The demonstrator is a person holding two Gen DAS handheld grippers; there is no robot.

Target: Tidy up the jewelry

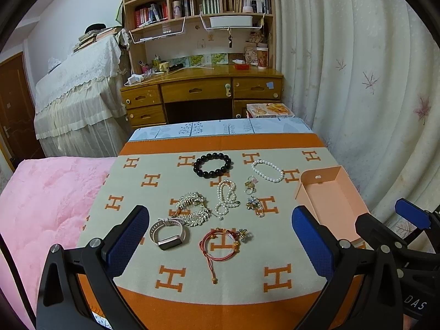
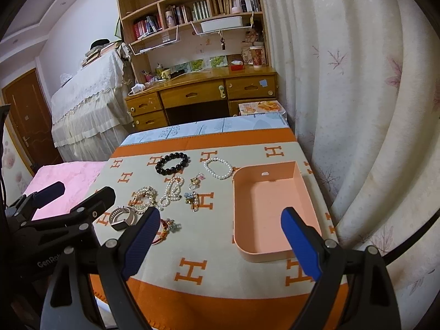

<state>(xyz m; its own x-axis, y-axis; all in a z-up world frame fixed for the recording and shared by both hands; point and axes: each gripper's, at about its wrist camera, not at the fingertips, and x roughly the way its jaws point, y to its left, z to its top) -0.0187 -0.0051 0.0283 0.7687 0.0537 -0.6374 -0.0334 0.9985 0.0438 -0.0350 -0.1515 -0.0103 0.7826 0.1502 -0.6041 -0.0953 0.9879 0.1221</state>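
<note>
Nine or so pieces of jewelry lie spread on the table, all ahead of the jaws and none touching another much — laid apart, I'd judge, so each can be picked singly. Nearest the left gripper (image 1: 220, 244), just beyond its blue pads, sit a pale-strapped watch (image 1: 168, 233) and a red cord bracelet (image 1: 222, 243) with gold beads and a trailing tail. Further out: a glittery, spiky gold-and-crystal piece (image 1: 192, 209), a looped pearl strand (image 1: 226, 200), small gold charms (image 1: 254, 196), then a chunky black bead bracelet (image 1: 212, 164) and a round pearl bracelet (image 1: 267, 170) farthest away.

Both sets of jaws stand wide, holding nothing, tilted down at the spread. The right gripper (image 2: 221, 243) hangs over the near rim of the peach box (image 2: 277, 255) — smooth, shallow, round-cornered and bare inside, set off to the right, presumably as the place for everything.

Underneath, an orange-bordered woven cloth (image 1: 220, 313) with H motifs covers the table; soft, so beads shouldn't roll. A fluffy pink blanket (image 1: 41, 206) lies left, curtains (image 2: 357, 110) right.
</note>
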